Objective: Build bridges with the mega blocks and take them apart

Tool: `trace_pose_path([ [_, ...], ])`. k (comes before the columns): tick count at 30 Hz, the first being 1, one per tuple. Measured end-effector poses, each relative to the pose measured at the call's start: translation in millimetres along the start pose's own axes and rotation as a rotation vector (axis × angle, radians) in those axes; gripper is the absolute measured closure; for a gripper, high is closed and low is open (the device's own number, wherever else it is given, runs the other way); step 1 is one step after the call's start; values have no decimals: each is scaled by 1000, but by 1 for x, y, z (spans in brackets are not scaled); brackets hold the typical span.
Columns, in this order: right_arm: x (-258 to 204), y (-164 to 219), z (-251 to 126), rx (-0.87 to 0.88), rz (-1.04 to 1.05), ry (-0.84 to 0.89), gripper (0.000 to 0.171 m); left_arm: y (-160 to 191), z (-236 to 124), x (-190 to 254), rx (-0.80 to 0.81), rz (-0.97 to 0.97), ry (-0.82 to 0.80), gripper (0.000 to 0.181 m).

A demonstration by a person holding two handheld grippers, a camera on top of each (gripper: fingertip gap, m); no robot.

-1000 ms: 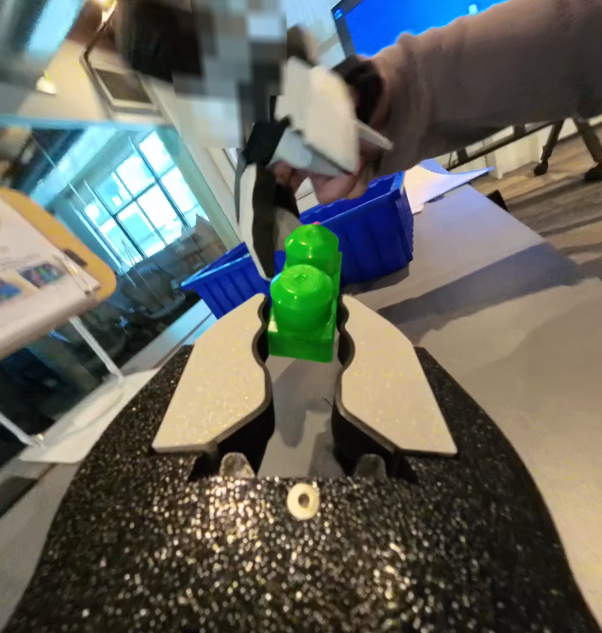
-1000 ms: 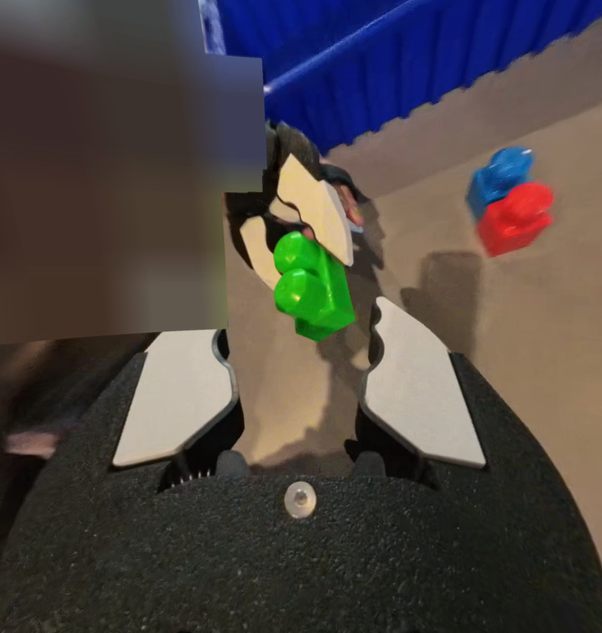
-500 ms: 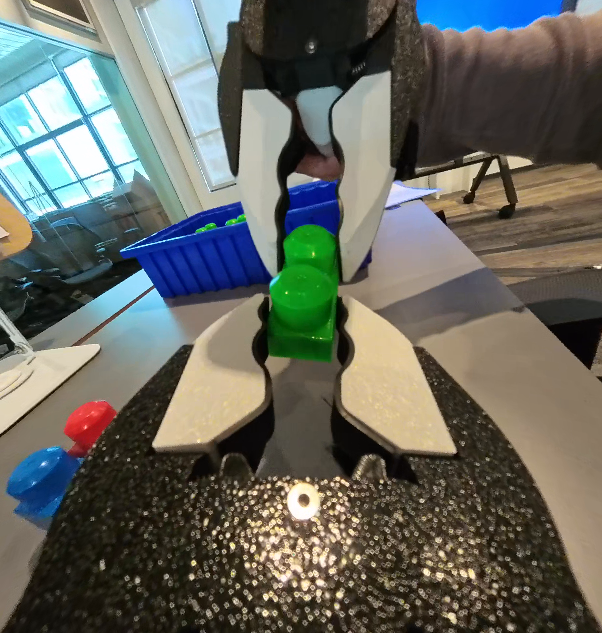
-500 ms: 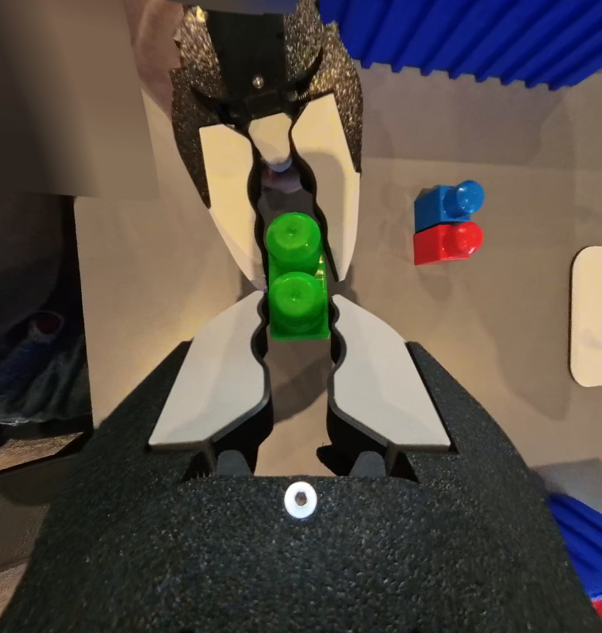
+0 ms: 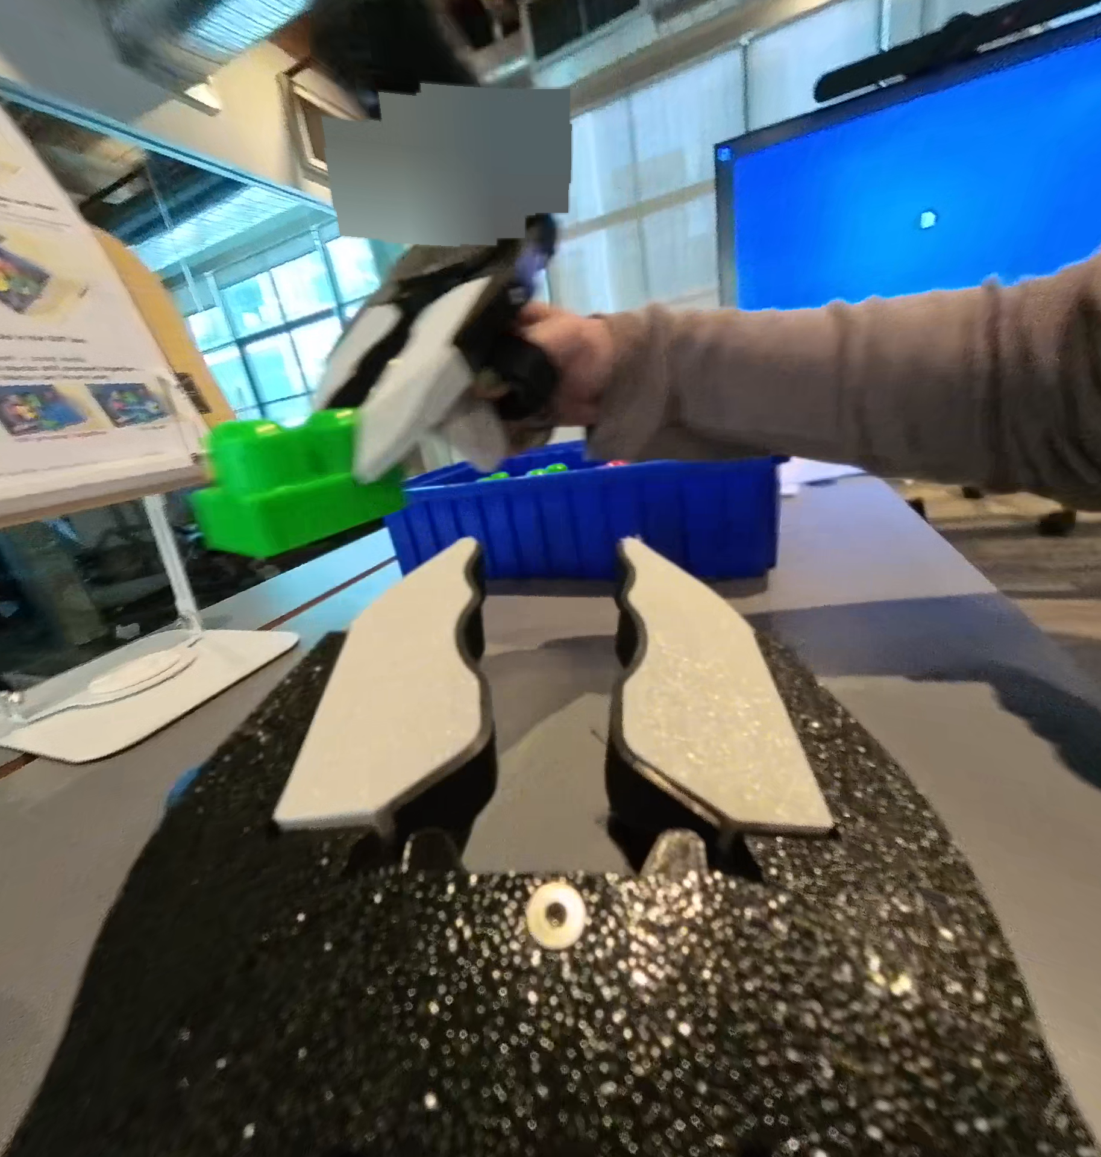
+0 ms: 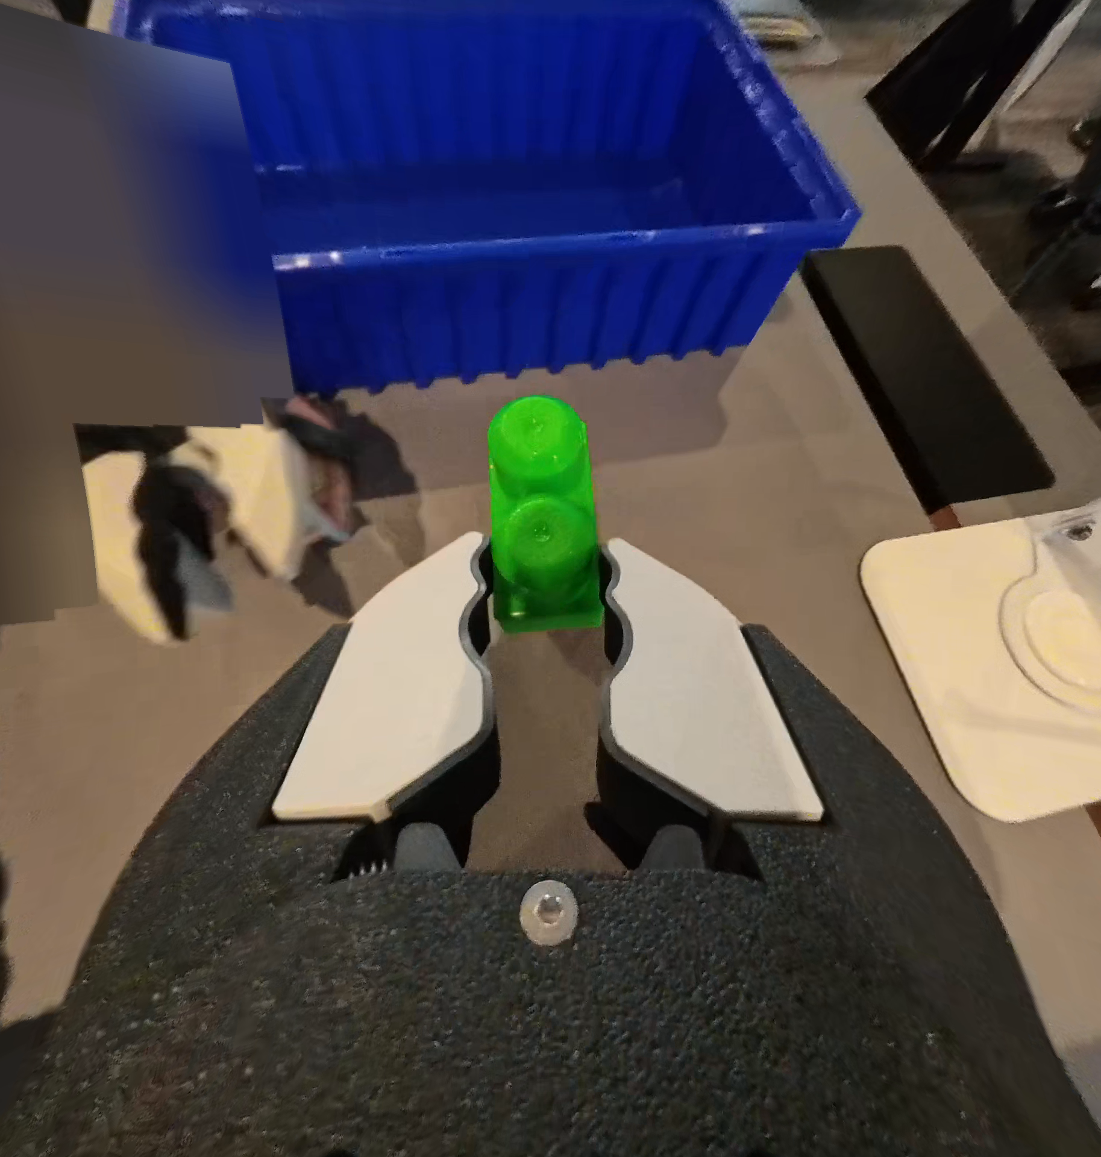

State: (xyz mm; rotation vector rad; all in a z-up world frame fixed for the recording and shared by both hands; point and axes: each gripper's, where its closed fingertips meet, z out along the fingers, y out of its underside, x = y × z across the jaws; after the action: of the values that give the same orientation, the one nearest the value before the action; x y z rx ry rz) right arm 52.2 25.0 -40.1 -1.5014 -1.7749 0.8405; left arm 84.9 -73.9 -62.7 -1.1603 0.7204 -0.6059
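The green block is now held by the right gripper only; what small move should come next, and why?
Probably carry the green block forward over the blue bin and release it there. The right gripper clamps it above bare table, while the left gripper is open and empty.

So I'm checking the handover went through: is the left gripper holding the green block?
No. The left gripper is open with nothing between its fingers, while the right gripper clamps the green block.
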Motion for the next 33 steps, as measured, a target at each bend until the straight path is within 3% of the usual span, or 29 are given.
trace_pose_path([
  [7, 12, 12, 55, -22, -10, -114, 139, 8, 3, 19, -46, 184, 39, 169],
  [12, 15, 28, 71, -28, -18, -189, 139, 12, 5, 22, -72, 231, 42, 181],
  [28, 13, 48, 80, -92, -16, -153, 139, 20, 7, 33, -107, 318, 77, 181],
  [32, 5, 23, 72, 0, 95, -246, 112, 19, 7, 31, -104, 304, 71, 181],
  [33, 6, 21, 72, -7, 87, -241, 114, 19, 7, 31, -103, 301, 70, 181],
])
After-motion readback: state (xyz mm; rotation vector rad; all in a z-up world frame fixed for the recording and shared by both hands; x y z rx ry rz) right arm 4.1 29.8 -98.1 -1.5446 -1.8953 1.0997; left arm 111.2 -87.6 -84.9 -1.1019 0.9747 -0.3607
